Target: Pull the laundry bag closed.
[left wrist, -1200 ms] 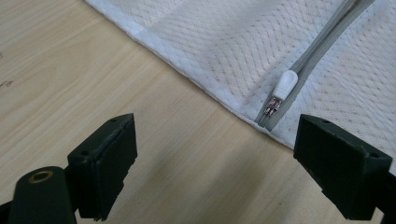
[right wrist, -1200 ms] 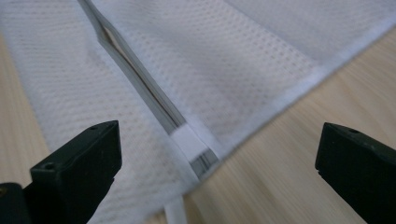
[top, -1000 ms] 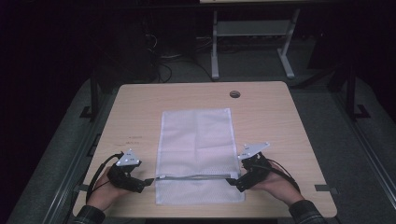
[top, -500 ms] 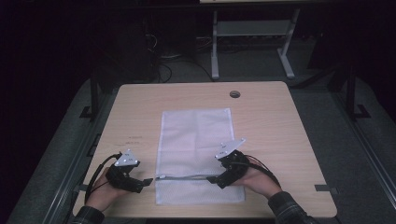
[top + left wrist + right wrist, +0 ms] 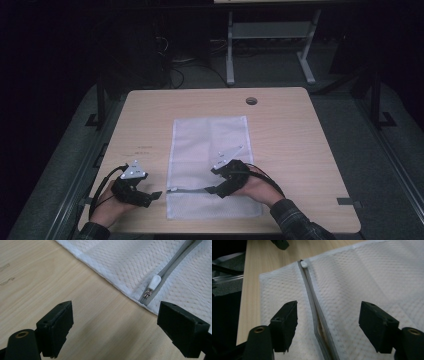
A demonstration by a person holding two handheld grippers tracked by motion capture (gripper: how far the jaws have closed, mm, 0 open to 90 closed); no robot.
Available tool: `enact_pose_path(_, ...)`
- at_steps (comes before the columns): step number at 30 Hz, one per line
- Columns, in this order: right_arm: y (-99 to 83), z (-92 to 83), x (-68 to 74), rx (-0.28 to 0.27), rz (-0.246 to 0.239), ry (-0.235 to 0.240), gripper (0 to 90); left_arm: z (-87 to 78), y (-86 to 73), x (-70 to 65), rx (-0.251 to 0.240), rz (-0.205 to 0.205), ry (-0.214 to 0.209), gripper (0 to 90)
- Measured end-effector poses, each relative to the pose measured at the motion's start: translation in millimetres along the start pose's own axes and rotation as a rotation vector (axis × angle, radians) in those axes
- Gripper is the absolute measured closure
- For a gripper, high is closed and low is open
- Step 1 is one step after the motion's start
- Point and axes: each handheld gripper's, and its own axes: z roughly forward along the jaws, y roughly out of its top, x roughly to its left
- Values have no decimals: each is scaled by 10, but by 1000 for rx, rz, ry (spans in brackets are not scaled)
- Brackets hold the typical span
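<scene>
I take this for a lab or test room, dimly lit and set up for recording. I see one pale wood-laminate desk [image 5: 300, 150] with a round cable hole [image 5: 251, 101], standing on grey carpet [image 5: 395, 175]. Behind it in the dark stand a white metal frame on legs [image 5: 270, 35] and loose black cables [image 5: 175, 60] trailing over the floor.
</scene>
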Motion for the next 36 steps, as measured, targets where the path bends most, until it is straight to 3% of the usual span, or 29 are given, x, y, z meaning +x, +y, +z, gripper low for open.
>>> enact_pose_path(8,144,103,19,-9,-15,43,451,-22,-14,13,-5,-10,7,128)
enact_pose_path(18,306,256,47,1,-46,97,527,-26,-42,19,2,-16,6,129)
enact_pose_path(27,455,520,65,7,-82,139,588,-27,-41,38,0,-18,8,129)
enact_pose_path(36,574,793,99,47,-116,171,618,-32,-40,50,-6,-24,10,129)
